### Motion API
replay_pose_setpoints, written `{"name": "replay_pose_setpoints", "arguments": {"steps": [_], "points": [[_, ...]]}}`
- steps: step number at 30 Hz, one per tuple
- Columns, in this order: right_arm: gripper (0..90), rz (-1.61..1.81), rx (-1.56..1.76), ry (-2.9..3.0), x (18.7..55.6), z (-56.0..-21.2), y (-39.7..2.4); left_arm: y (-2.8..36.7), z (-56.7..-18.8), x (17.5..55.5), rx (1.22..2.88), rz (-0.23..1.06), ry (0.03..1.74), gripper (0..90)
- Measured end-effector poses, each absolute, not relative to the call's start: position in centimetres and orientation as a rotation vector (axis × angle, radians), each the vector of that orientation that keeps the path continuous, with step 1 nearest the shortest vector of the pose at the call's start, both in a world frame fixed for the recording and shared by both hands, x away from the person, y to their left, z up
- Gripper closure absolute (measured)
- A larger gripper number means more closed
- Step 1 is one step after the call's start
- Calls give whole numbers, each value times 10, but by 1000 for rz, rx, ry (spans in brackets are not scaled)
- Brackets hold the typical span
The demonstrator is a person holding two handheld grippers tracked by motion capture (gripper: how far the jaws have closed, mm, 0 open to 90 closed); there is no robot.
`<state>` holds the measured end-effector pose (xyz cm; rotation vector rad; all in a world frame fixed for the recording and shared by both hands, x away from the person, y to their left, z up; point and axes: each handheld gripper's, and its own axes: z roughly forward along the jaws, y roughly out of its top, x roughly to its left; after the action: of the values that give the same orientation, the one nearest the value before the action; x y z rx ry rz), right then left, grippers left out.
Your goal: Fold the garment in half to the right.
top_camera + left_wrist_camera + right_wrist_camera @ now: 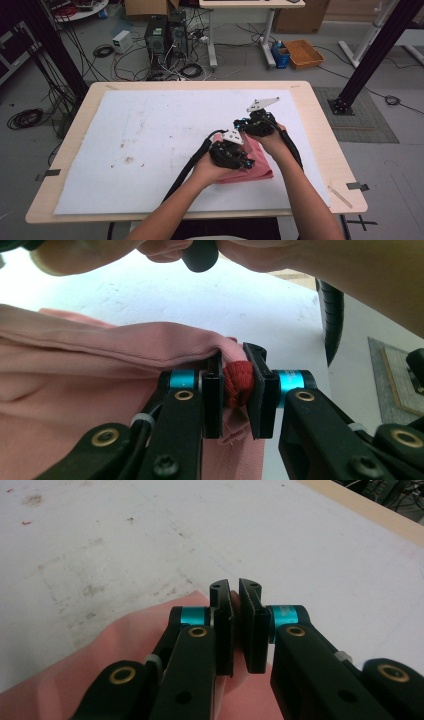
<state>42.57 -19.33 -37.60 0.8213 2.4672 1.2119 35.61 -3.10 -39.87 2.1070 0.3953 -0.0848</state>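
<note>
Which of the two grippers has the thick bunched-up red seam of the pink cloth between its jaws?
The left gripper: its jaws clamp a dark red bunched seam of the pink cloth. The right gripper pinches only a thin flat edge.

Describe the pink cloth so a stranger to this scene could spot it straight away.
Start at the white mat that covers the wooden table. On its near right part, under both hands, lies the folded pink cloth, pinched by the left gripper and the right gripper. It is the sole coloured, soft thing on the mat.

Dim even overhead light, soft shadows, blurred close foregrounds
</note>
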Motion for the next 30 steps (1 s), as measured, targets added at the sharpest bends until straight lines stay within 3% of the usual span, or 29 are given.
{"name": "replay_pose_setpoints", "arguments": {"steps": [7, 11, 12, 13, 16, 17, 22, 27, 29, 30], "points": [[833, 1213, 866, 2451, 423, -383, -209, -46, -409, 361, 2122, -110, 406, 788], [728, 1236, 916, 2419, 420, -383, -214, -53, -412, 363, 2120, -104, 425, 787], [656, 1234, 931, 2406, 420, -383, -214, -54, -413, 364, 2118, -98, 430, 779], [595, 1240, 954, 2386, 419, -381, -214, -56, -414, 365, 2109, -97, 438, 761], [583, 1260, 962, 2363, 417, -377, -213, -54, -411, 363, 2109, -81, 446, 603], [575, 1255, 943, 2357, 416, -376, -213, -51, -409, 362, 2112, -70, 438, 586], [563, 1251, 926, 2346, 415, -372, -211, -18, -399, 354, 2060, 9, 484, 471], [561, 1227, 894, 2372, 415, -375, -204, 32, -398, 350, 2042, 108, 574, 426], [559, 1223, 886, 2380, 416, -377, -202, 32, -398, 350, 2042, 108, 574, 425], [558, 1203, 885, 2406, 419, -381, -195, 65, -402, 349, 2026, 149, 642, 413]]}}
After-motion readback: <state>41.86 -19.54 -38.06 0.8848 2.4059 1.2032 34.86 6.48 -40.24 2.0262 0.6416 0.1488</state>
